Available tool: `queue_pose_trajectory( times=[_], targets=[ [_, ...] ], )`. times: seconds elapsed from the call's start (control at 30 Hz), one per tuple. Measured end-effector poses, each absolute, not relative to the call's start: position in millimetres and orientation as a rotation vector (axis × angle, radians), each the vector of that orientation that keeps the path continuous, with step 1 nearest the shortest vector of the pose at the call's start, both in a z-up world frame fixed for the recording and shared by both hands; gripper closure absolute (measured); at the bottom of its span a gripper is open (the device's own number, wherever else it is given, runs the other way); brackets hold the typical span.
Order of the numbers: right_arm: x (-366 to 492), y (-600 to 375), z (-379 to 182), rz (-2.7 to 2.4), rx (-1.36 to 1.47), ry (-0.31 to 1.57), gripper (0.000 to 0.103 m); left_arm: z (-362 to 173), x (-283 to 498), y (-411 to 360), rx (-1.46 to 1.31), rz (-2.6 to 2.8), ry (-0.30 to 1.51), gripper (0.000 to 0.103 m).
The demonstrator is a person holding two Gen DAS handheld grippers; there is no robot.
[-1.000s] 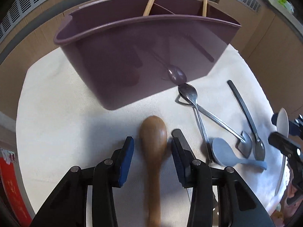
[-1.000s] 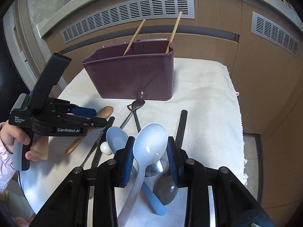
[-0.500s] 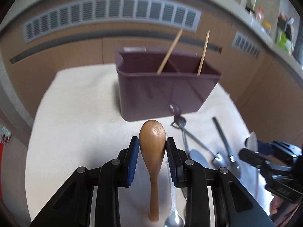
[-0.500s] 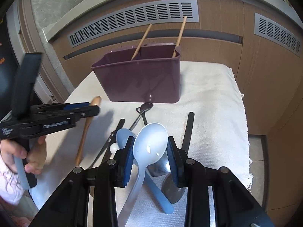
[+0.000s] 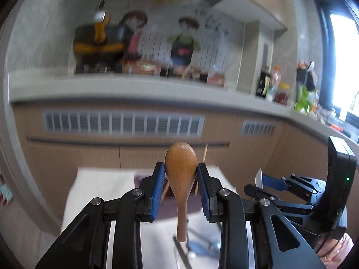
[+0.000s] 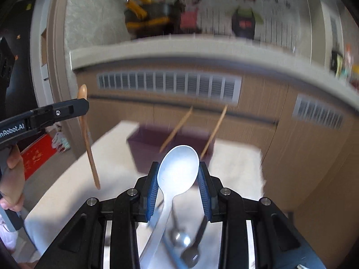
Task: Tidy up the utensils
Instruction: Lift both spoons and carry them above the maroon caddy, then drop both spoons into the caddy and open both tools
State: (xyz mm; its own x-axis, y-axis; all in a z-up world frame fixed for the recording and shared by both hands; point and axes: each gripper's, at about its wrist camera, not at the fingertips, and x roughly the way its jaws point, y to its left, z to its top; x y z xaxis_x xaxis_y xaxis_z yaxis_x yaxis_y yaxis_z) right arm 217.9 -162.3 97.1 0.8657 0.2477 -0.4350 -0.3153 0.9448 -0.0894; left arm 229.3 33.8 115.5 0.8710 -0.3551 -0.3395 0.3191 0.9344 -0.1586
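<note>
Left claw (image 5: 180,187) clamps the wooden spoon (image 5: 181,179), right claw (image 6: 178,185) the white spoon (image 6: 177,174), both bowl-up so handles enter the purple caddy (image 6: 143,143), frame centre.

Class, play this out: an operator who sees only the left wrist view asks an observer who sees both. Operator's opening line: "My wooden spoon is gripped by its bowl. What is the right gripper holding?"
Observer: A pale blue plastic spoon, clamped by its bowl in the right gripper.
Operator: My purple caddy is mostly hidden. What's in it?
Observer: Two wooden chopsticks lean inside the purple caddy.
Operator: How does my spoon hang?
Observer: The wooden spoon hangs handle-down from the left gripper, clear of the white cloth.
</note>
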Motion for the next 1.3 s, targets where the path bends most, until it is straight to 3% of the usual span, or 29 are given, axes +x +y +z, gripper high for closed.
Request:
queue_pose_trajectory(
  times=[0.17, 0.33, 0.93, 1.3],
  targets=[
    [243, -158, 161, 0.236, -0.175, 0.248, 0.073, 165, 254, 31, -0.094, -0.349, 0.232, 0.072],
    [270, -152, 172, 0.204, -0.167, 0.186, 0.072, 173, 276, 38, -0.109, -0.34, 0.228, 0.072],
    [387, -145, 68, 0.136, -0.157, 0.349, 0.072, 67, 375, 36, -0.159, -0.308, 0.432, 0.072],
    [405, -143, 6, 0.142, -0.152, 0.396, 0.072, 0, 390, 30, -0.141, -0.279, 0.561, 0.072]
  ],
)
